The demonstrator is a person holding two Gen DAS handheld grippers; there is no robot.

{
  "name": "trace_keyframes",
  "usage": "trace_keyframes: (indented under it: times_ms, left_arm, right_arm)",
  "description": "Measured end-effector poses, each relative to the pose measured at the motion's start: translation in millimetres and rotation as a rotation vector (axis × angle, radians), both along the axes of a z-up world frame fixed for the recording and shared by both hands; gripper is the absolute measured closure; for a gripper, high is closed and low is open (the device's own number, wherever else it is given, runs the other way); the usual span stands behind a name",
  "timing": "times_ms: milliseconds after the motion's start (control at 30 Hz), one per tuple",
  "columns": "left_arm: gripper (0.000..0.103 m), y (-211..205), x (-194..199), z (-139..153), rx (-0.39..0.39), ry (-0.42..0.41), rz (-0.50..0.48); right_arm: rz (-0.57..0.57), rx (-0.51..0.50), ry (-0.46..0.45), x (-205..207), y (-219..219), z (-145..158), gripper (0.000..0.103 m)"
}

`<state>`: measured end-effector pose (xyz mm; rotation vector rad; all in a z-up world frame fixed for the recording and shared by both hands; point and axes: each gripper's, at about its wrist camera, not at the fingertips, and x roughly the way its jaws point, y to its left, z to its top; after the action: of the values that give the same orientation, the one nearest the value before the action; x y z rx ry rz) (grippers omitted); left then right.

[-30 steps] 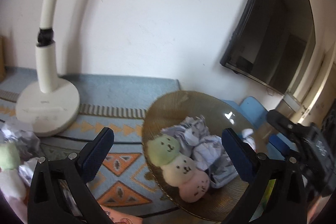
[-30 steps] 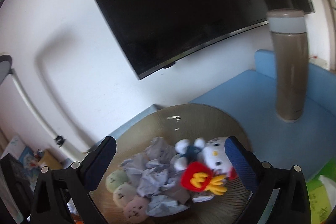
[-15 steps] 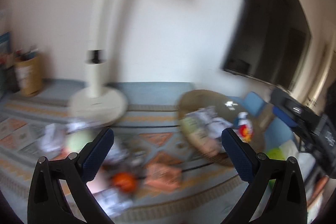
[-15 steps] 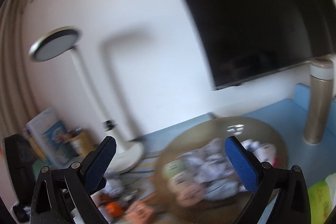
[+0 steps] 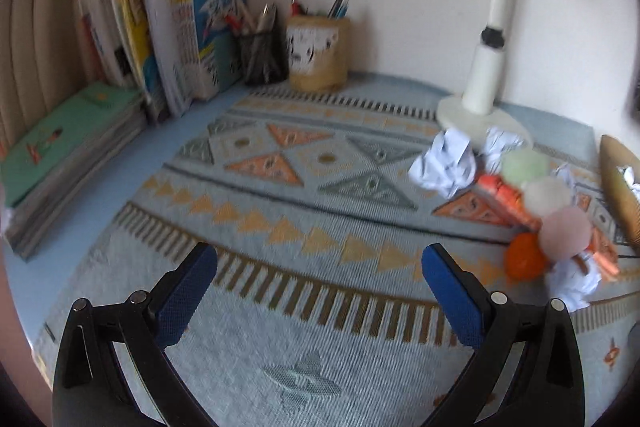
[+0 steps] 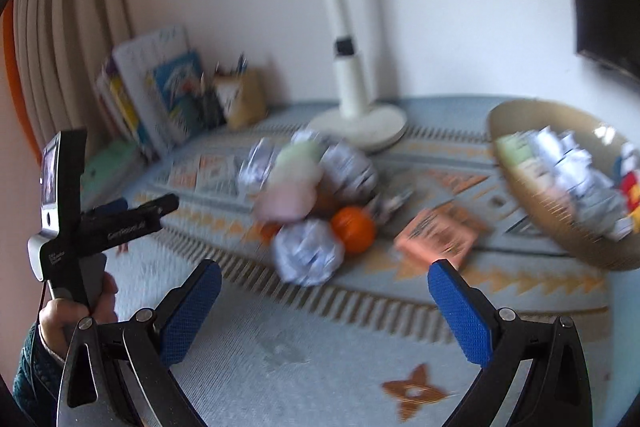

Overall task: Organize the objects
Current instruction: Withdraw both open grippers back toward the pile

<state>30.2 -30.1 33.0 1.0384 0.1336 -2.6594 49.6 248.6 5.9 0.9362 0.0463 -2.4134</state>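
Left wrist view. My left gripper (image 5: 318, 279) hangs with its jaws wide apart and nothing between them, above the patterned mat (image 5: 256, 195) on the worktop. The loose things lie at the right edge: a crumpled paper ball (image 5: 444, 167), a plush toy (image 5: 548, 203) made of three soft rounds in green, cream and pink, an orange ball (image 5: 524, 261) touching its pink end, and an orange packet (image 5: 506, 197) partly under the plush. Just beyond them the rim of a brown bowl (image 5: 618, 187) enters the frame. Books (image 5: 160, 39), a pen cup (image 5: 318, 55) and a lamp base (image 5: 480, 113) stand at the back.

Right wrist view (blurred). My right gripper (image 6: 324, 293) is likewise spread and empty. Directly ahead sits another paper ball (image 6: 308, 257), touching the orange ball (image 6: 354, 229), with the plush toy (image 6: 292, 183) behind and the orange packet (image 6: 438, 235) beside. The bowl (image 6: 560, 223), well to the right, already holds paper and toys. The left gripper (image 6: 120, 219) shows at far left.

Handling, as I judge it: the paper balls are light and crushable, so any grip across the middle should hold. The plush is soft and best pinched at one round. The orange ball looks smooth and may roll; I would close across its widest part.
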Motion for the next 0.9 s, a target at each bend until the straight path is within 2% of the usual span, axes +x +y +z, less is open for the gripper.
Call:
trace_keyframes:
  times_ms: [133,267,600,900]
  left_arm:
    - [0.001,12,2,-1,-0.054,0.008,-0.052]
    - [0.001,20,5,-1,-0.088,0.006,-0.092]
    - [0.001,14,2,-3,-0.038,0.000,-0.087]
    - [0.001,21,0,-5,-0.084,-0.028,-0.100]
  right_arm:
    - [-0.029,0.098,-0.010,-4,-13,-18,0.000]
    - [-0.025,0.104,0.010,-1,-13,-17,0.000]
    - [-0.019,0.152,0.012,-2,-20,-20,0.000]
    - [-0.040,0.204,0.046,3,-25,-20,0.000]
